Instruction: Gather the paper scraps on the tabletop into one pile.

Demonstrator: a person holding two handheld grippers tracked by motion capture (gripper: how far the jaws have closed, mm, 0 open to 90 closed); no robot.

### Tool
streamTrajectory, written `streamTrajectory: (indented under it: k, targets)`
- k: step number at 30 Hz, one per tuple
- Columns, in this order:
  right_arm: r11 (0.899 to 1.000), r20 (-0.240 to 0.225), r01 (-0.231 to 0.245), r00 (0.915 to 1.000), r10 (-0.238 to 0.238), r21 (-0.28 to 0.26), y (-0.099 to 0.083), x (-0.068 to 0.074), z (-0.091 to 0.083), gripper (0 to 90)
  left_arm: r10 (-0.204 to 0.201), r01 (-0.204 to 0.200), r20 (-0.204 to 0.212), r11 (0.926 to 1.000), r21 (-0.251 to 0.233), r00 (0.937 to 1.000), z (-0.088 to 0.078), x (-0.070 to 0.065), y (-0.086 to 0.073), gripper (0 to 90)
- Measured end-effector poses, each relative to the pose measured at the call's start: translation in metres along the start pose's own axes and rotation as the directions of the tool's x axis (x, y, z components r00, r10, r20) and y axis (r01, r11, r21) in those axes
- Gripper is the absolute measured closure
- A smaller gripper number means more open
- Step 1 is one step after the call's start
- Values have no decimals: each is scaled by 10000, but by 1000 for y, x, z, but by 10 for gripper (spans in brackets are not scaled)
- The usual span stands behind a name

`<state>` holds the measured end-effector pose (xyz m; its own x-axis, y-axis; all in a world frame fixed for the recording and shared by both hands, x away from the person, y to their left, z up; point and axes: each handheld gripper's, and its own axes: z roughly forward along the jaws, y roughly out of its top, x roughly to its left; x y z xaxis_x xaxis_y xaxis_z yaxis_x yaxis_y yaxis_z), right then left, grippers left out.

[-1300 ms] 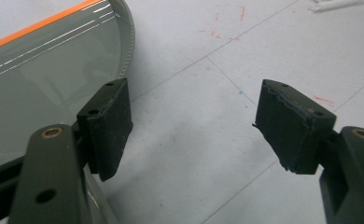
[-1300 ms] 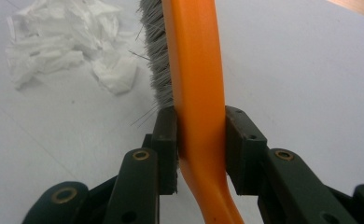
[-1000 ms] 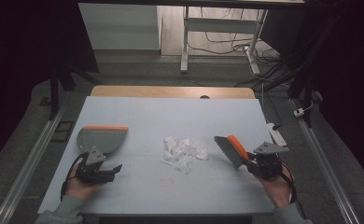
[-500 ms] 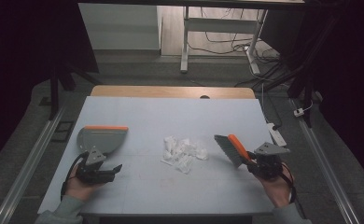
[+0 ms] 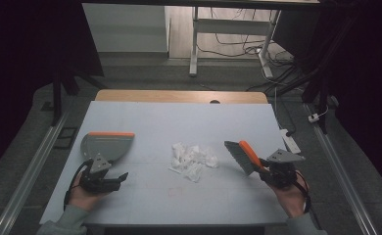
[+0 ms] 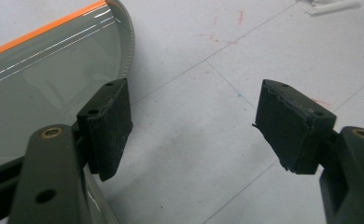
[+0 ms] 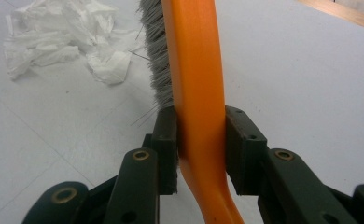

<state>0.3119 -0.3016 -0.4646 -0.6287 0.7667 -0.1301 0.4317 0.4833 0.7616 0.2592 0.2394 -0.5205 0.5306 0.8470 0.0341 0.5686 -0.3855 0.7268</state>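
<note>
1. Right tool (image 5: pixel 267 167) is clamped on the brush (image 5: pixel 243 155), both pads tight against the orange handle (the right gripper view shows it squeezed dead center between them).
2. The brush points up and left across the bench (image 5: pixel 189 117), grey bristles on its left side, orange back on the right. It sits toward the right side of the bench.
3. The paper scraps (image 5: pixel 193 159) are a crumpled white pile around the middle of the bench, just left of the bristles but not touching them, as far as I can tell.
4. Left tool (image 5: pixel 111 178) is spread wide with nothing between the pads, just bare bench under the gap (clear as day in the left gripper view).
5. The dustpan (image 5: pixel 106 146) lies flat on the left side of the bench, orange lip on the far edge. The left tool sits right at its near edge; one pad is just beside the pan's rim, and I can't tell if it touches.
6. Dustpan and scraps are well apart, with open bench between them.
</note>
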Motion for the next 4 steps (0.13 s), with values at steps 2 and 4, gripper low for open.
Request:
streamTrajectory:
  k: [2, 4]
  targets:
    - [10000, -5, -9, 10000, 9, -25, 0, 0, 0, 675, -5, 5, 2, 10000, -1, 10000, 0, 0, 0, 276]
    - [10000, -6, 40, 10000, -40, -64, 1, 0, 0, 675, -4, 4, -2, 10000, -2, 10000, 0, 0, 0, 276]
